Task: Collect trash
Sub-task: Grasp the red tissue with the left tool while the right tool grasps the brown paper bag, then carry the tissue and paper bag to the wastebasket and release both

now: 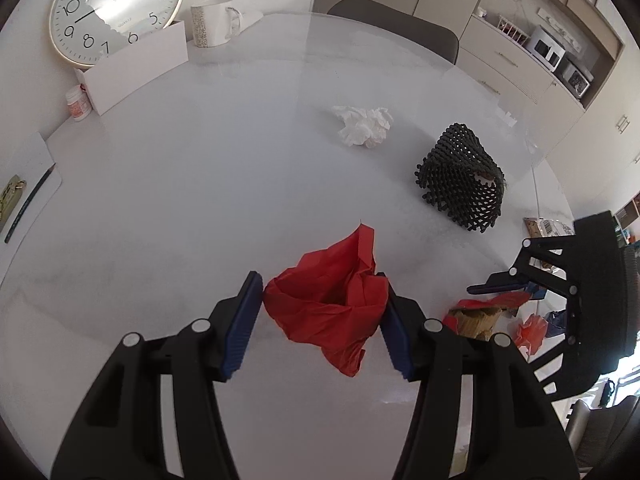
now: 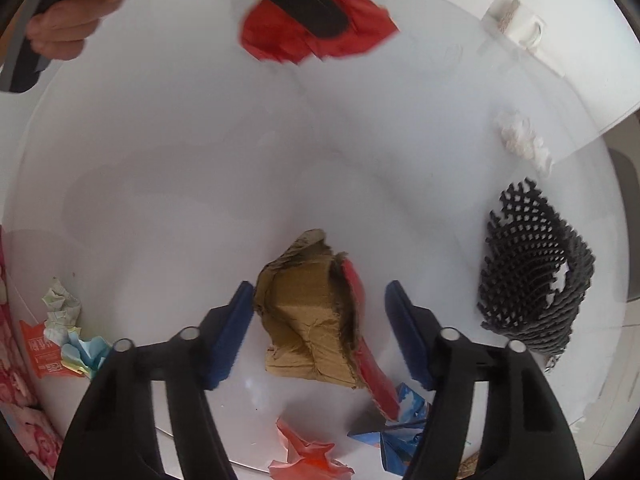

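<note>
On the bench (image 1: 160,208), left tool (image 1: 323,320) clamps red paper (image 1: 332,312); right tool (image 2: 320,332) straddles cardboard scrap (image 2: 308,320), unclenched: next, squeeze.

My left gripper (image 1: 322,312) has its jaws pressed on a crumpled red paper (image 1: 332,312) above the white bench (image 1: 180,184); white tissue (image 1: 364,126) and black mesh (image 1: 460,176) lie beyond.
</note>
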Demonstrator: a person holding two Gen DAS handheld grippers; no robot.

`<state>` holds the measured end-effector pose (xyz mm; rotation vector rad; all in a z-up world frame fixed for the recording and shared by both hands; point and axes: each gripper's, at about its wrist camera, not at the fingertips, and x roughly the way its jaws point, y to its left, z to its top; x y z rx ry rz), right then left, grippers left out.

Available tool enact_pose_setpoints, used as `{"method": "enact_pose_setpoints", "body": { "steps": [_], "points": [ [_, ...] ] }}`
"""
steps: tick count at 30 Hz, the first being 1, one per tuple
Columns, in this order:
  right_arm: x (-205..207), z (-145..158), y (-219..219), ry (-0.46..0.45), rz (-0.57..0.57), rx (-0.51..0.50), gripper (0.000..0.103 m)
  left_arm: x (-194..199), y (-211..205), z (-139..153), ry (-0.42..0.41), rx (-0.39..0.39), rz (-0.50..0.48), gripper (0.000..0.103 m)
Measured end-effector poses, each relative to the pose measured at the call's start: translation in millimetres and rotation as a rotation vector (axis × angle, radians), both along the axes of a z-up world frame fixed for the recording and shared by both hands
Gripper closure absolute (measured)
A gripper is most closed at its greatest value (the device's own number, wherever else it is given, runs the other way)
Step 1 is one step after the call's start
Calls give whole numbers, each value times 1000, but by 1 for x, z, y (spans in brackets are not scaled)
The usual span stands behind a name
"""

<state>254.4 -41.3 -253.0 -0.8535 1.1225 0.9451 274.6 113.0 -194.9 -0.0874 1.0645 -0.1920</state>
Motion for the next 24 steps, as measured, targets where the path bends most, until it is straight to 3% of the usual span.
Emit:
{"method": "enact_pose_setpoints", "body": {
  "steps": [7,12,19,24],
  "points": [
    [12,13,-11,97,-143,112,48,-21,5,15,-6,-15,18,48],
    [4,49,-43,115,-344,280,48,-43,-12,31,-19,-17,-24,48],
    [-63,105,-139,74,-664,490,48,-99,-81,69,-45,-55,-174,48],
    [-129,124,-236,43,-861,539,48,-157,-166,87,-41,-82,-351,48]
  ]
}}
